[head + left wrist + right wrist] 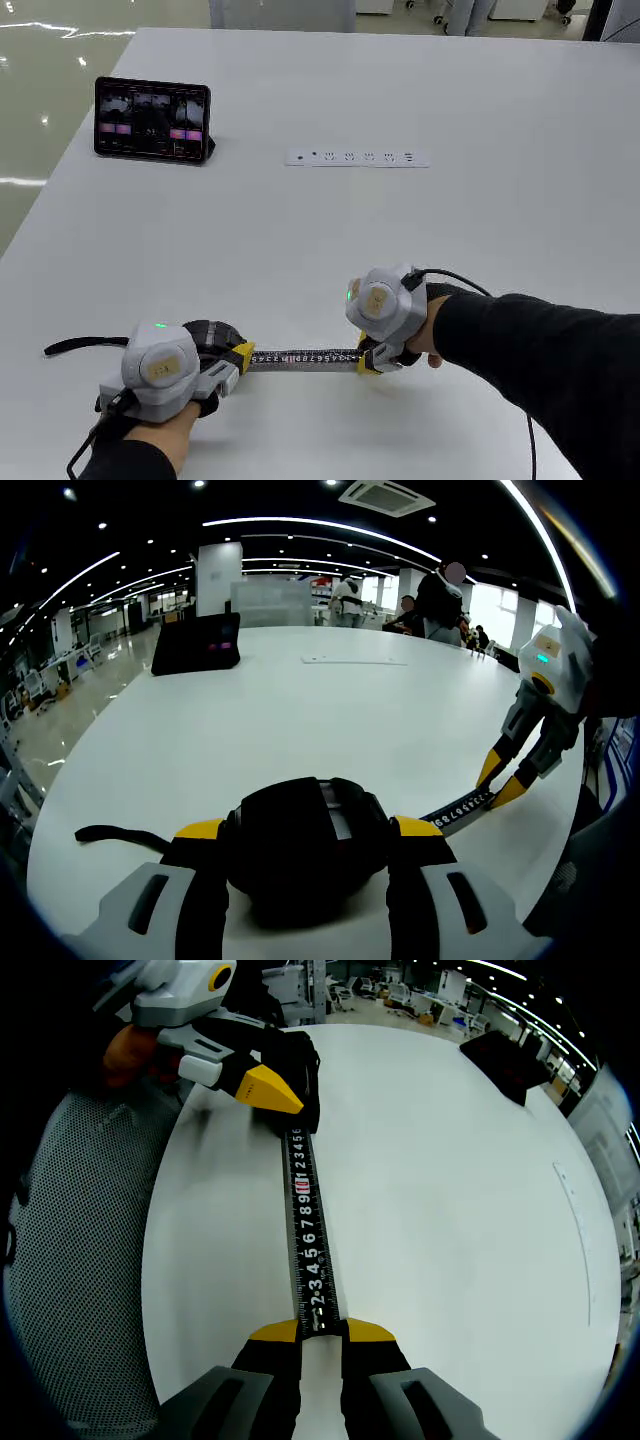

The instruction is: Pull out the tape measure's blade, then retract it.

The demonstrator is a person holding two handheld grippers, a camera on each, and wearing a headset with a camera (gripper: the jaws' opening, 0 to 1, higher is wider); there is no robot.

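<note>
Left claw (308, 828) clamps the round black tape-measure case (213, 337); right claw (322, 1332) pinches its partly drawn numbered blade (305, 1230); retraction remains.

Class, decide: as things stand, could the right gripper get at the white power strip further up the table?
Probably not straight away: the right gripper is shut on the blade tip. Bare table lies between it and the power strip, so once released the way looks free.

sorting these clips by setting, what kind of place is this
Probably a big open-plan lab or office floor: long ceiling light strips over a wide hall, people standing beyond the table, and a large white table carrying a tablet and a power strip.
</note>
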